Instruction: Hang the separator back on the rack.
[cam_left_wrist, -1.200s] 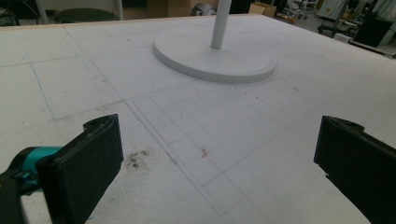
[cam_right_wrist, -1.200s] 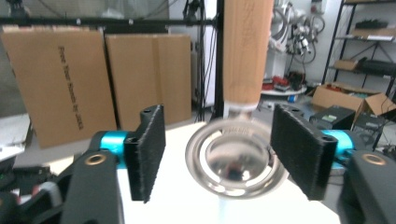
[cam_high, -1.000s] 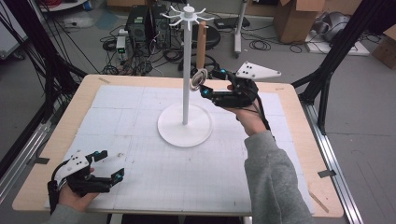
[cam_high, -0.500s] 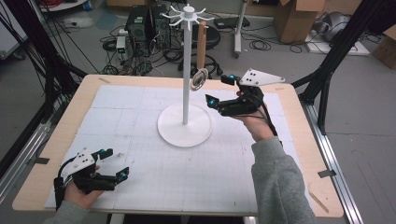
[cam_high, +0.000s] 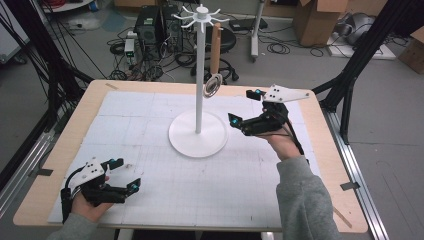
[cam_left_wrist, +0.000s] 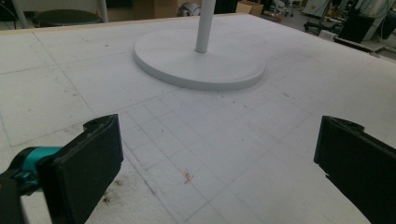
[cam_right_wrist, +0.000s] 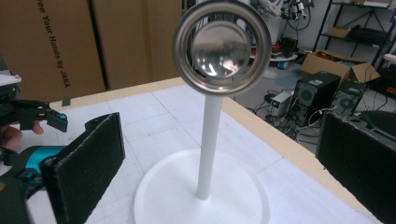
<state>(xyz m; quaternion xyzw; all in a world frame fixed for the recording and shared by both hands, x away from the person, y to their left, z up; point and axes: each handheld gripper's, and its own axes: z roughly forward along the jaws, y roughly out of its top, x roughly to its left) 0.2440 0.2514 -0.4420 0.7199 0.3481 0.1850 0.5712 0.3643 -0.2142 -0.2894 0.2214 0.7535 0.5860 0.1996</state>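
Beyond the table (cam_high: 325, 150) — computer towers (cam_high: 159, 25), cables, 2 cardboard boxes (cam_high: 320, 20).

A grey floor (cam_high: 385, 150) is seen beyond the tabletop (cam_high: 320, 150), strewn with black cables (cam_high: 280, 47). Computer towers (cam_high: 150, 25) are placed at the far left, cardboard boxes (cam_high: 315, 20) at the far right.

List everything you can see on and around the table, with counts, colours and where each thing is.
Table: 1, wooden edge, white gridded top, centre.
Stand: 1, white, round base mid-table, pronged top.
Strainer: 1, metal bowl, wooden handle, hanging from a prong.
Boxes: several, brown cardboard, floor beyond table.
Computer towers: two, black, floor beyond table.
Left gripper: 1, black, near-left corner, open.
Right gripper: 1, black, right of stand, open.
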